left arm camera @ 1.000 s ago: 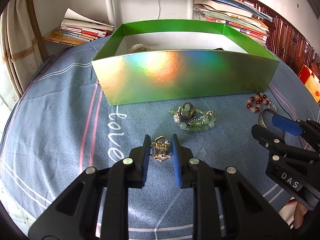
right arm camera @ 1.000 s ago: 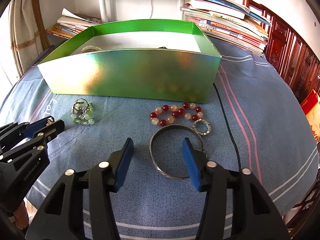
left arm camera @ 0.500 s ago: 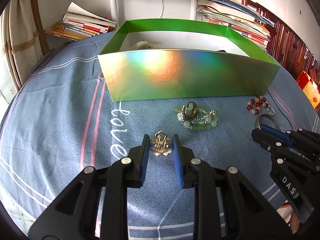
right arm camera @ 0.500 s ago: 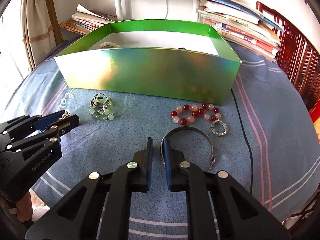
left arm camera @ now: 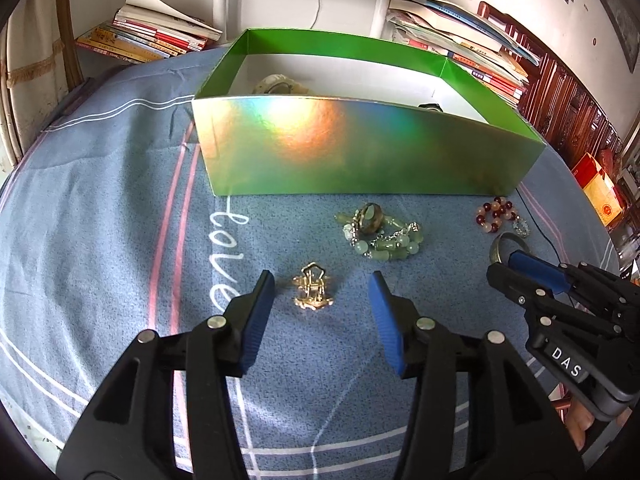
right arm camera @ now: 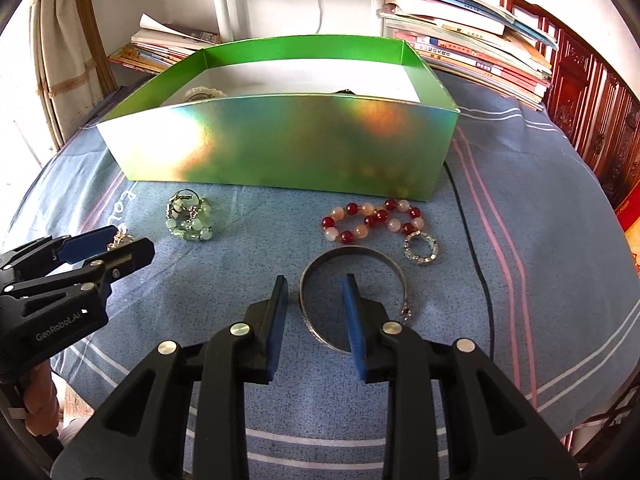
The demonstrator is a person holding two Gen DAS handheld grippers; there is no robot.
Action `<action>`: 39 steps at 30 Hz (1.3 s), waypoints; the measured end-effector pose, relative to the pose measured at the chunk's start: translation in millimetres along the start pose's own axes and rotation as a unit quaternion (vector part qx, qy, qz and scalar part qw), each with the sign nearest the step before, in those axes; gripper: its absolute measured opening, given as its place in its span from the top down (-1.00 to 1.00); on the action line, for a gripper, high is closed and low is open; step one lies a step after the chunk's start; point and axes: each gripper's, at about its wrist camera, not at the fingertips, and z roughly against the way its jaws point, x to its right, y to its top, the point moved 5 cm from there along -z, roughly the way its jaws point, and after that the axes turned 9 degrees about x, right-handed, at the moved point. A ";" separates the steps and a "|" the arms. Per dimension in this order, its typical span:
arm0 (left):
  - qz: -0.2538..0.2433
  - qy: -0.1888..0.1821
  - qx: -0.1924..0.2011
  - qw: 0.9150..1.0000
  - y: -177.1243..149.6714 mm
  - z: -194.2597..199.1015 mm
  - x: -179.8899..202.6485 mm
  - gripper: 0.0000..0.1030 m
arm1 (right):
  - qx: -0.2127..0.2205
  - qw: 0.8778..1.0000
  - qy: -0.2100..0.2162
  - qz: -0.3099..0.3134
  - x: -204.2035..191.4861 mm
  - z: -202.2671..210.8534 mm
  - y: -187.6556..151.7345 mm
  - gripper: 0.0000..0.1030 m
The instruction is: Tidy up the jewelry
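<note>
- Gold clip (left arm camera: 312, 293) lies on the blue cloth (left arm camera: 100, 240), in front of the green box (left arm camera: 360, 152), between your left gripper (left arm camera: 322, 316) pads, touching neither; jaws are opening.
- A second ago those pads sat tight against the clip.
- Only your right view shows the silver bangle (right arm camera: 354, 300) whole: right gripper (right arm camera: 316, 318) straddles its near-left rim, jaws opening, no contact I can see.
- Half a second ago that gripper was nearly closed on the rim.
- Green bead bracelet (left arm camera: 378, 236) and red bead bracelet (right arm camera: 370, 220) lie just in front of the box.
</note>
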 end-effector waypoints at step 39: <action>-0.024 0.038 0.033 0.998 20.3 24.9 -3.0 0.59 | 0.055 0.998 0.030 0.004 -2.4 36.8 33.2 0.93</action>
